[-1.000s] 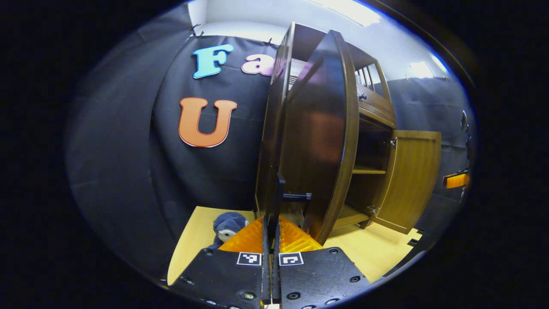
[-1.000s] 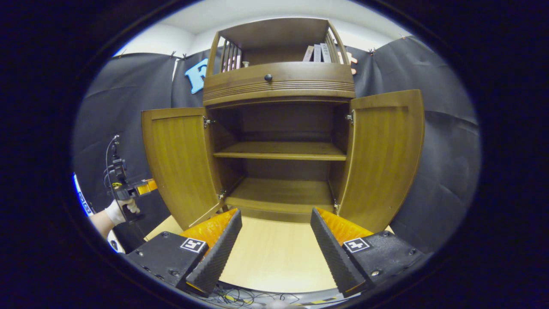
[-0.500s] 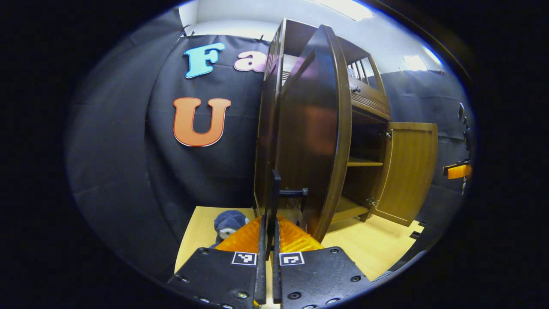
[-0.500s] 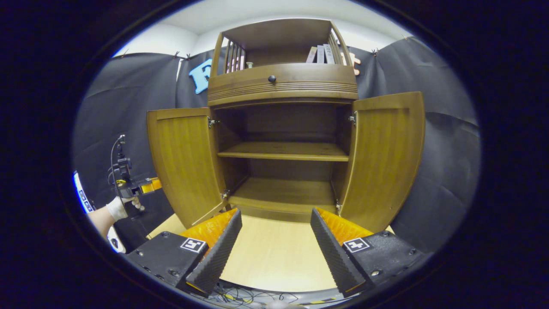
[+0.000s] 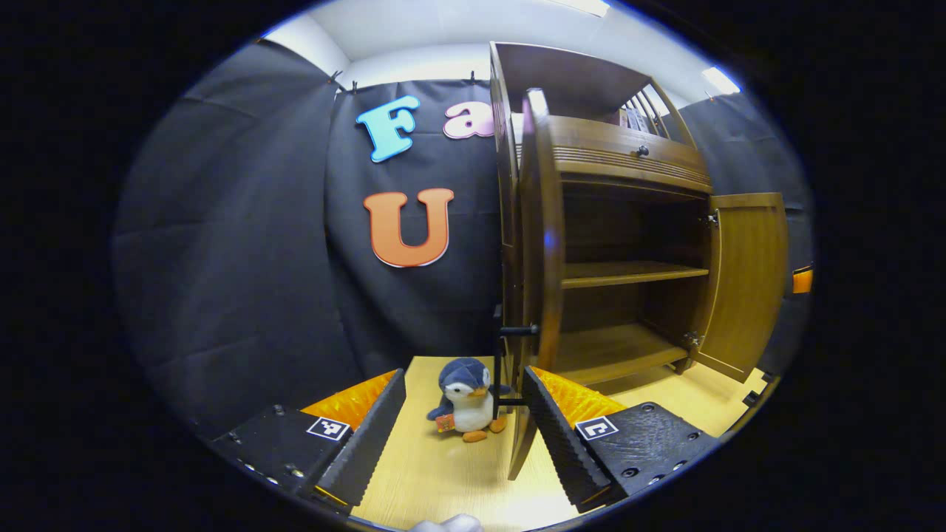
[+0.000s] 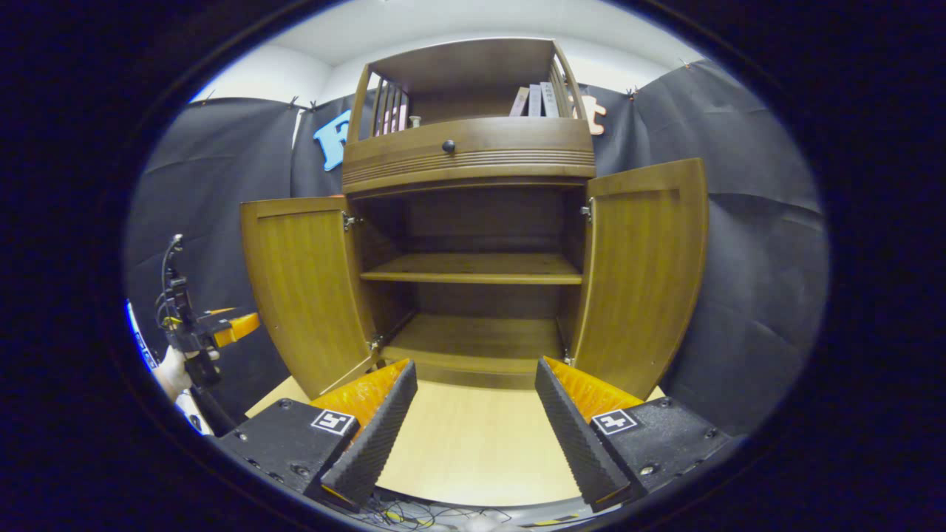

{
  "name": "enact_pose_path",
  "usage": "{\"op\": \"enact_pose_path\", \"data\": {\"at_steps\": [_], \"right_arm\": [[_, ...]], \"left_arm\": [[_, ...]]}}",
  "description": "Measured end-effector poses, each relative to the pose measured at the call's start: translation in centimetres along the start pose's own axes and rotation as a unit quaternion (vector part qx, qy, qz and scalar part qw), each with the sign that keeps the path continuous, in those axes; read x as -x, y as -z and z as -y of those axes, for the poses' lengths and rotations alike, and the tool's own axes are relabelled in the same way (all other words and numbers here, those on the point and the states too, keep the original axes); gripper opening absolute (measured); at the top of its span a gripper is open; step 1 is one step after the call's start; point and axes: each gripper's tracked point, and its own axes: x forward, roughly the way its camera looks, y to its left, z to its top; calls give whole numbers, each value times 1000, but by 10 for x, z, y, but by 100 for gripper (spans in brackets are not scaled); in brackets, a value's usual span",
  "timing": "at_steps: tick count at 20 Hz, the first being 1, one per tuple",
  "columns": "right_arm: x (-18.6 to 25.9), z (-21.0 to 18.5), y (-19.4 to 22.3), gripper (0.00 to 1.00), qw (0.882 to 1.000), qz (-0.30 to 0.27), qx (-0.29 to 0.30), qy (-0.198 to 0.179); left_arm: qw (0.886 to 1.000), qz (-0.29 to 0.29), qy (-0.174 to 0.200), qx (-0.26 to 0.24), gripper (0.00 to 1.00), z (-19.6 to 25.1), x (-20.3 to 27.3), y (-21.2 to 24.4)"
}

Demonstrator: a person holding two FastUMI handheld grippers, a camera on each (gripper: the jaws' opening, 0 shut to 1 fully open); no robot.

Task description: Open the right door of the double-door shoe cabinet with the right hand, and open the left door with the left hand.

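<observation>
Cabinet (image 6: 473, 222) is standing dead ahead of the right gripper (image 6: 474, 425), both doors swung wide. Left door (image 6: 307, 288) is hanging off its hinges ahead-left of the fingers, right door (image 6: 639, 273) ahead-right, both showing their inner faces. Middle shelf (image 6: 473, 270) and bottom shelf (image 6: 473, 340) are sitting bare between them. Drawer with a round knob (image 6: 448, 146) is sitting above the opening, a few books (image 6: 538, 100) are standing in the top compartment.

Right gripper is sitting wide open, holding nothing, fingers hovering over the light wood tabletop (image 6: 473, 451) short of the cabinet base.

Left gripper (image 5: 464, 428) is also sitting wide open, holding nothing. From it the left door (image 5: 539, 244) is showing edge-on, just ahead and slightly right; its dark bar handle (image 5: 501, 355) is standing between the fingers' lines but ahead of them, apart from both. Plush penguin (image 5: 465, 399) is sitting on the tabletop just ahead between the fingers, beside the door's lower edge. Right door (image 5: 743, 281) is standing open far ahead-right.

In the right gripper view, the left gripper (image 6: 233, 325) is showing far left, held by a gloved hand (image 6: 177, 369).
</observation>
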Motion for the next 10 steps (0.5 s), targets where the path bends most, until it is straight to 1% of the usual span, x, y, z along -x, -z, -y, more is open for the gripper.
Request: {"op": "enact_pose_path", "data": {"at_steps": [2,4,8,10], "right_arm": [[-3,5,-7,100,1000,11,-1,7],[-3,13,-12,100,1000,18,-2,14],[-6,28,-20,100,999,27,-12,24],[-7,35,-23,100,999,29,-12,28]], "left_arm": [[1000,0,-5,18,95,33,13,-17],[1000,3,-5,23,95,59,20,-31],[999,26,22,19,95,118,31,-65],[998,31,45,7,95,150,32,-73]]}}
